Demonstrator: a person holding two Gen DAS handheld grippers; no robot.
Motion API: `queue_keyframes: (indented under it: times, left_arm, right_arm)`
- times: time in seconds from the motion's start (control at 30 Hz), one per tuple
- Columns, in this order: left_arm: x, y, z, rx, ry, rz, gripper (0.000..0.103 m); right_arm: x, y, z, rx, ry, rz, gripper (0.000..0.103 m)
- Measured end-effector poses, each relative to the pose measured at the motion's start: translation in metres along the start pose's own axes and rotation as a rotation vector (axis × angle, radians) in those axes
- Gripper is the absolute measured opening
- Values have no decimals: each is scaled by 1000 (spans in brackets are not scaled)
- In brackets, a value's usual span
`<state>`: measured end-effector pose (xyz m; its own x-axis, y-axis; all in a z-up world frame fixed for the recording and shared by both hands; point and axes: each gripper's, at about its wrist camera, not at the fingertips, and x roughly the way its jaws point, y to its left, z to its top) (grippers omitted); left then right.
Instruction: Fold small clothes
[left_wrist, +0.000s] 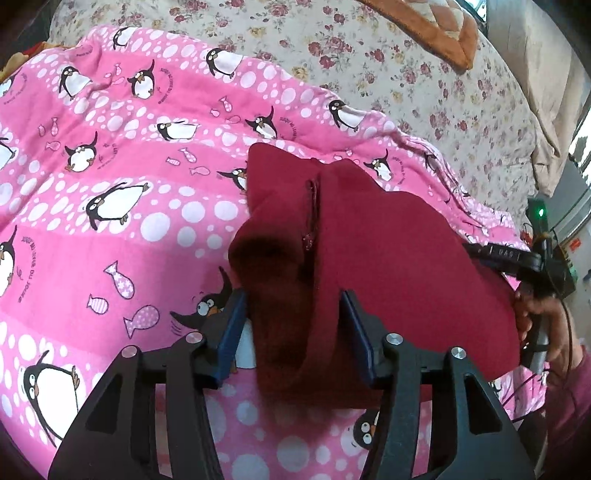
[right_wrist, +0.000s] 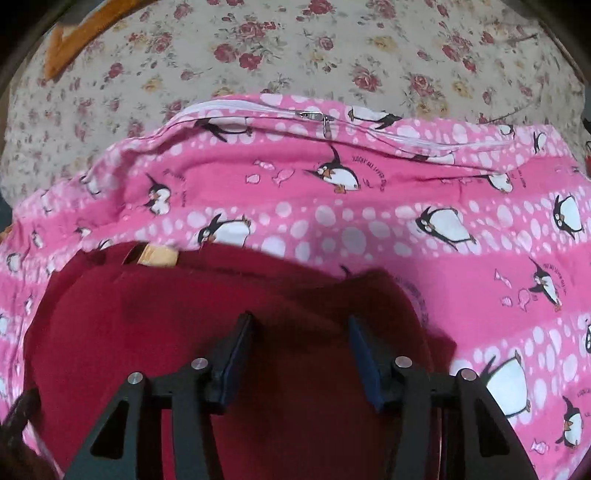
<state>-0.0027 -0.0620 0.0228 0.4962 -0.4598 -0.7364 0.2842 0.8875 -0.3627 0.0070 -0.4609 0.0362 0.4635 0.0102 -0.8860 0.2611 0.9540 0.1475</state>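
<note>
A dark red fleece garment (left_wrist: 388, 258) with a zipper lies on a pink penguin-print quilt (left_wrist: 129, 184). My left gripper (left_wrist: 291, 306) is open, its blue-padded fingers (left_wrist: 232, 325) straddling a raised fold of the garment's edge. In the right wrist view the garment (right_wrist: 184, 325) fills the lower left, with an orange label at its far edge. My right gripper (right_wrist: 301, 332) is open just above the red cloth. The right gripper also shows in the left wrist view (left_wrist: 517, 258), at the garment's right edge, held by a hand.
The pink quilt (right_wrist: 443, 240) has a white zipper along its far edge. Beyond it lies a floral bedsheet (right_wrist: 295, 48). An orange-brown cushion (left_wrist: 436, 29) sits at the far right of the bed. A device with a green light (left_wrist: 541, 212) stands off the bed's right side.
</note>
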Motion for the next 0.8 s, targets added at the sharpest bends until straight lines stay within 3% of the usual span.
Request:
queue_keyframes:
  times: [0.2,0.43,0.57,0.67,0.8]
  left_arm:
    - [1,-1,0,5,3,10,52]
    - [1,-1,-1,-1,3,6,52]
    - [1,0,-1,-10,4,-3,53]
    - [1,4,0,-32,11,-23,53]
    - [3,9,2,-56,19,-47,58]
  right_arm:
    - [-29,29,-3,-22,-48,-51,52]
    - [-46,127,-11,-209,-58,145,52]
    - [-30,194,-22,-348,-8,249,52]
    - [-11,243,-27,-463,-13,242,52]
    - [26,266,-20,-446,40,275,52]
